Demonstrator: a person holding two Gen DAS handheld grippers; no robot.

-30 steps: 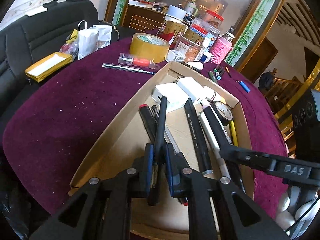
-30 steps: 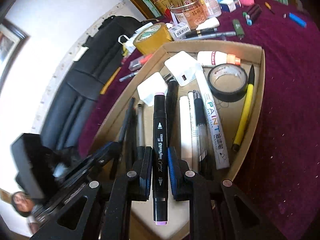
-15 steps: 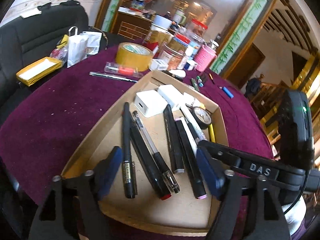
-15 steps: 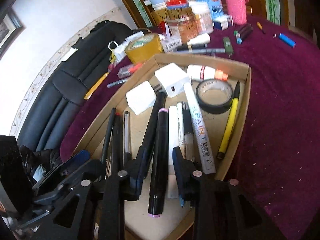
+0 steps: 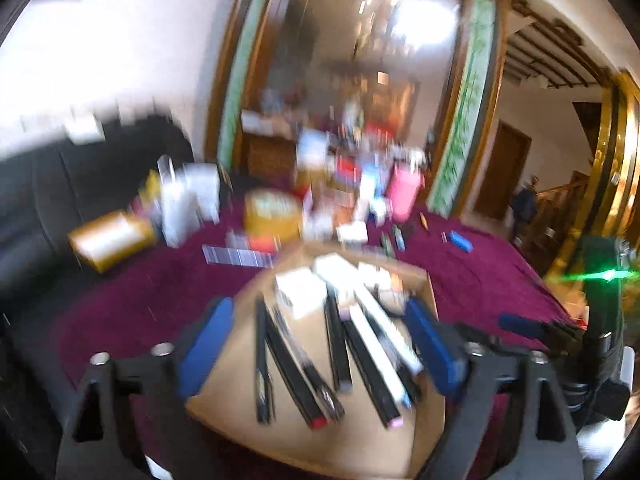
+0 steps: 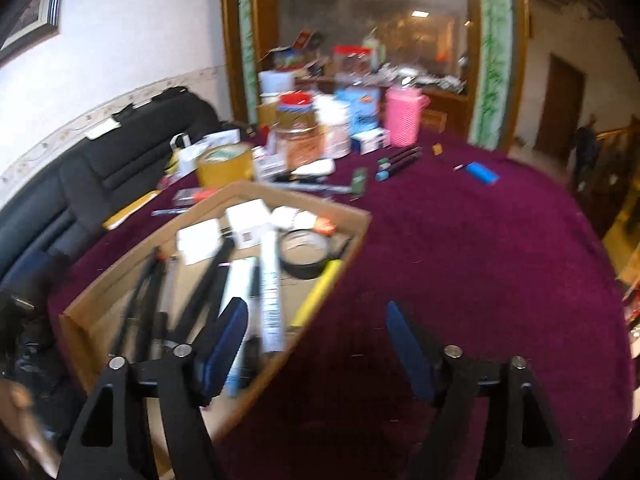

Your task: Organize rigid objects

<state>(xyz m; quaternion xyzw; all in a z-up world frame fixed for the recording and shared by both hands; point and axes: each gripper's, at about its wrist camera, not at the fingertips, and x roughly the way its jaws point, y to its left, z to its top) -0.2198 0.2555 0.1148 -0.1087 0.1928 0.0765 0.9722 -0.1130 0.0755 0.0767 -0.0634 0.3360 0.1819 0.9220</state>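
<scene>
An open cardboard box (image 5: 360, 444) on the purple cloth holds several pens and markers lying side by side. Among them are a thin black pen (image 5: 262, 360), a red-tipped marker (image 5: 296, 376) and a pink-tipped marker (image 5: 368, 372). My left gripper (image 5: 320, 344) hovers over the box's near end, its jaws opening wide, with nothing between them. In the right wrist view the box (image 6: 304, 200) also shows a white paint marker (image 6: 270, 280), a black tape roll (image 6: 306, 256) and a yellow pen (image 6: 320, 284). My right gripper (image 6: 316, 346) straddles the box's right wall, its jaws opening and empty.
The purple tablecloth (image 6: 460, 260) is bare to the right of the box. Behind the box stand a yellow tape roll (image 6: 226, 164), jars (image 6: 296, 120) and a pink basket (image 6: 404, 120). Loose markers (image 6: 400, 158) and a blue object (image 6: 482, 172) lie beyond. A black sofa (image 6: 100, 160) is on the left.
Both grippers let go of the black markers they were shut on and opened wide. Both pulled back and up, and the right one swung right. The markers now lie in the box.
</scene>
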